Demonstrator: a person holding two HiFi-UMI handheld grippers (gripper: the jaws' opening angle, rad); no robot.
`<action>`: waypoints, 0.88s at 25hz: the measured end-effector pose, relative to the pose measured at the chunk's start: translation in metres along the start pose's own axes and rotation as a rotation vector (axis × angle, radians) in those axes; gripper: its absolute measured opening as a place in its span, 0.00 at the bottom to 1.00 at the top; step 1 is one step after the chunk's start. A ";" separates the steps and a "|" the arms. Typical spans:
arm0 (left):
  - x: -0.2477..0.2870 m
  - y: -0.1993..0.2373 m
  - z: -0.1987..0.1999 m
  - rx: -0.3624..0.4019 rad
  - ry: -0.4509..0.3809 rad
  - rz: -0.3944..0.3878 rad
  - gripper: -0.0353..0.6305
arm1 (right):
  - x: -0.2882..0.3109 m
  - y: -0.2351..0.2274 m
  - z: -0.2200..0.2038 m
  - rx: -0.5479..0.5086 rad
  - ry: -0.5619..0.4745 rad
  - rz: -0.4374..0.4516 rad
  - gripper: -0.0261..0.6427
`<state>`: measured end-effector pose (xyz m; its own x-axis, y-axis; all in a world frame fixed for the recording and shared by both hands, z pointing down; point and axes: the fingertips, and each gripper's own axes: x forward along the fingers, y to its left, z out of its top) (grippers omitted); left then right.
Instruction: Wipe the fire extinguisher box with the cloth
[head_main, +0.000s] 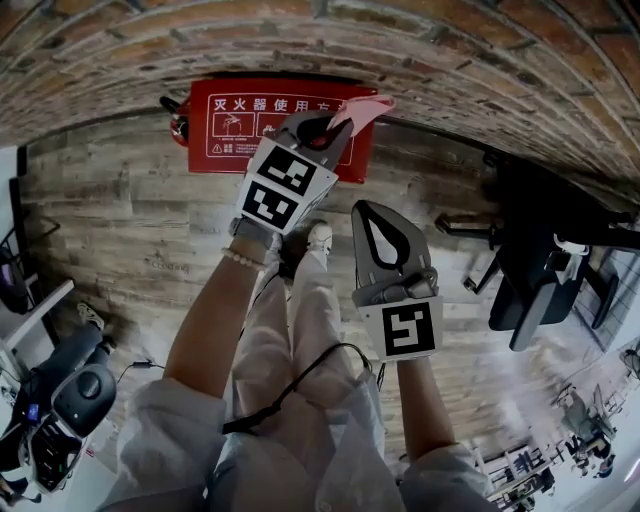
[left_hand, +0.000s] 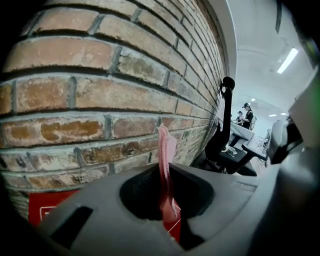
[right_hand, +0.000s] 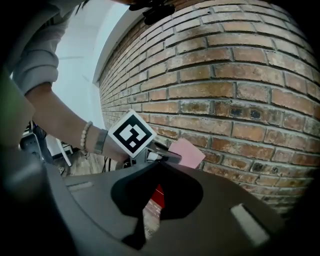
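The red fire extinguisher box (head_main: 250, 125) stands on the wood floor against the brick wall, with white print on its face. My left gripper (head_main: 328, 132) hovers over the box's right part, shut on a pink cloth (head_main: 362, 108) that sticks out past its tips. In the left gripper view the cloth (left_hand: 166, 142) stands upright between the jaws, with the red box (left_hand: 45, 212) below. My right gripper (head_main: 366, 208) is shut and holds nothing, nearer to me, right of the box. The right gripper view shows the cloth (right_hand: 186, 152) and a sliver of the box (right_hand: 157, 196).
A brick wall (head_main: 450, 50) runs behind the box. A black office chair (head_main: 540, 280) stands on the right. Dark equipment (head_main: 70, 390) sits at the lower left. The person's legs and a shoe (head_main: 318, 238) are below the grippers, with a black cable (head_main: 300, 375).
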<state>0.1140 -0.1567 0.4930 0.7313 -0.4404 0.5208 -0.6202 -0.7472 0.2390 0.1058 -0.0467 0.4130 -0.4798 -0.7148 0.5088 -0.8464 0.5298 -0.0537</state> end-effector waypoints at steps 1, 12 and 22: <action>0.006 0.001 -0.003 -0.008 0.012 -0.005 0.07 | 0.001 0.000 -0.001 0.003 0.002 0.001 0.05; 0.050 0.020 -0.036 -0.212 0.142 -0.034 0.07 | 0.004 -0.005 -0.008 0.011 0.006 0.013 0.05; 0.066 0.030 -0.050 -0.176 0.272 0.024 0.07 | 0.002 -0.009 -0.017 0.020 0.021 0.021 0.05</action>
<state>0.1295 -0.1827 0.5757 0.6278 -0.2904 0.7222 -0.6934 -0.6303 0.3493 0.1168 -0.0454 0.4292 -0.4924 -0.6938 0.5255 -0.8409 0.5349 -0.0818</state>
